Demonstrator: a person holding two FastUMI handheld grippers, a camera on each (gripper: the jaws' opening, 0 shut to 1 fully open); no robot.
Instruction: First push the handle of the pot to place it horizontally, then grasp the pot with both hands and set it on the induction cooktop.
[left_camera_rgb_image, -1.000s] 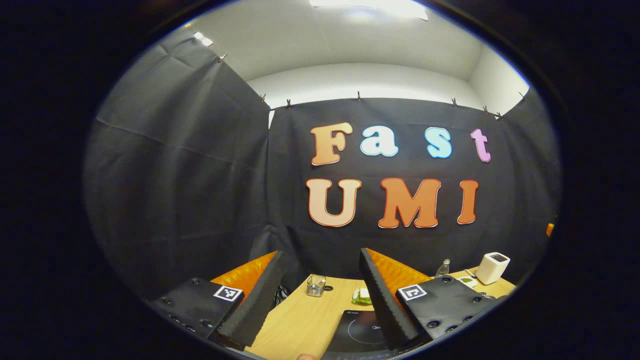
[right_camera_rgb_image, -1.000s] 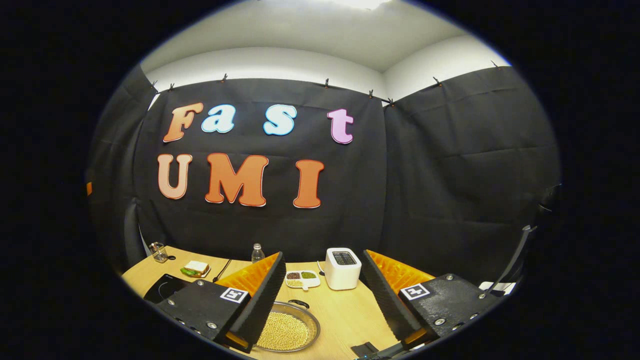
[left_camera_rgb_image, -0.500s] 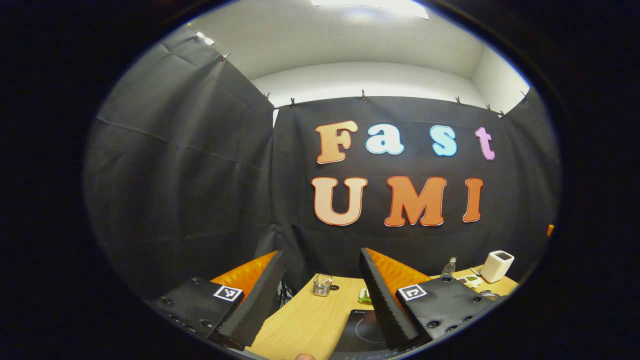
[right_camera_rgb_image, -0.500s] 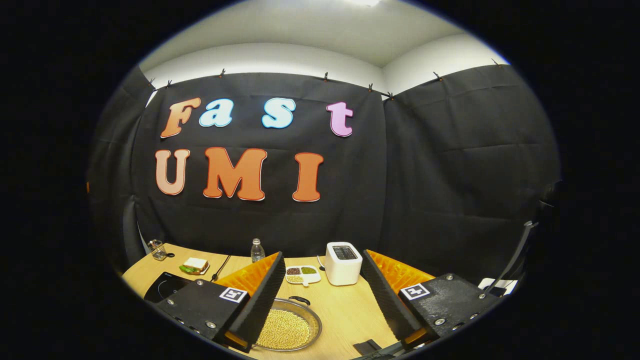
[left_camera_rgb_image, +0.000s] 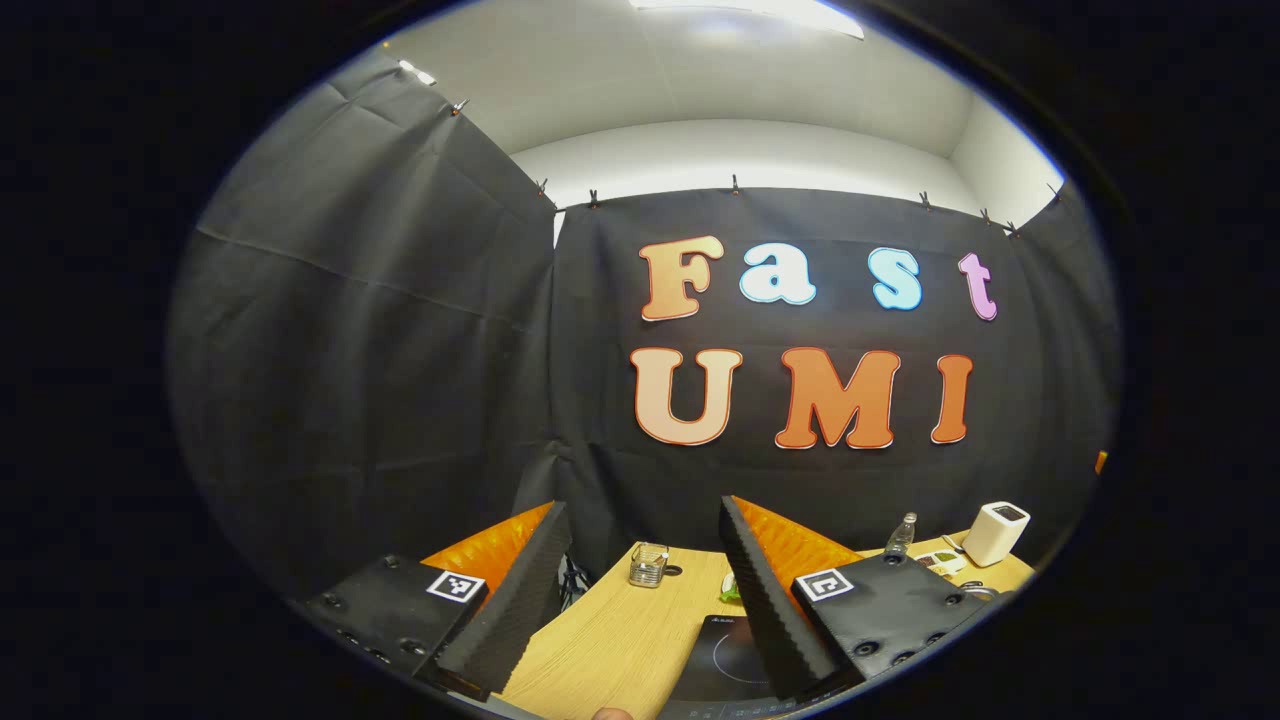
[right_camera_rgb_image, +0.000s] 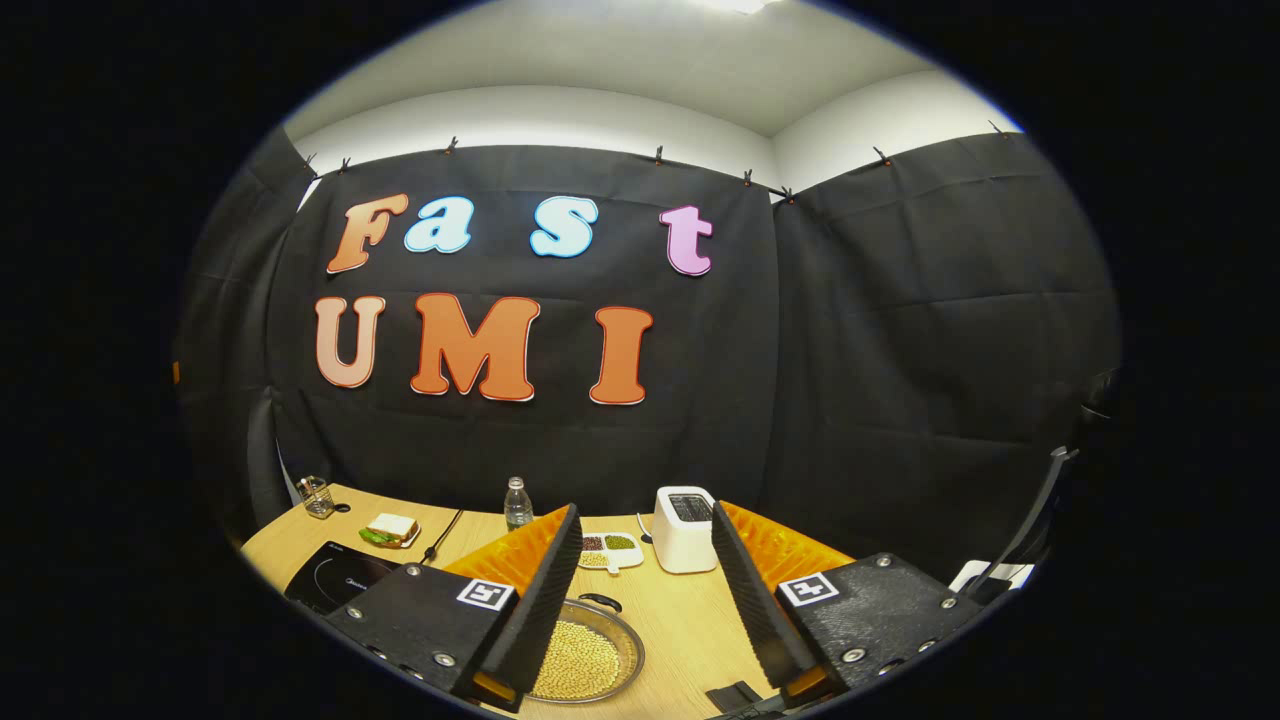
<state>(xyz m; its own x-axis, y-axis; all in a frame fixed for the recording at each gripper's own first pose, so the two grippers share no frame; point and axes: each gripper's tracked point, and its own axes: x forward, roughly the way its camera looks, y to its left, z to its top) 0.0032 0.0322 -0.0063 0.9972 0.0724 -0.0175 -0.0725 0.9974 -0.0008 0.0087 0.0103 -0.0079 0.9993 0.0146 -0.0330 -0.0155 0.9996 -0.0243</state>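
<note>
- Narrowing slightly since a moment ago, the right gripper (right_camera_rgb_image: 640, 590) stays empty above the pot (right_camera_rgb_image: 585, 662), lower centre.
- Left gripper (left_camera_rgb_image: 640, 590) gapes wide over the induction cooktop (left_camera_rgb_image: 725, 660), bottom centre.
- Handle push likely next.

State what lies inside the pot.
The pot holds a layer of pale yellow beans; the right gripper finger hides its left part, and the beans cover its bottom.
</note>
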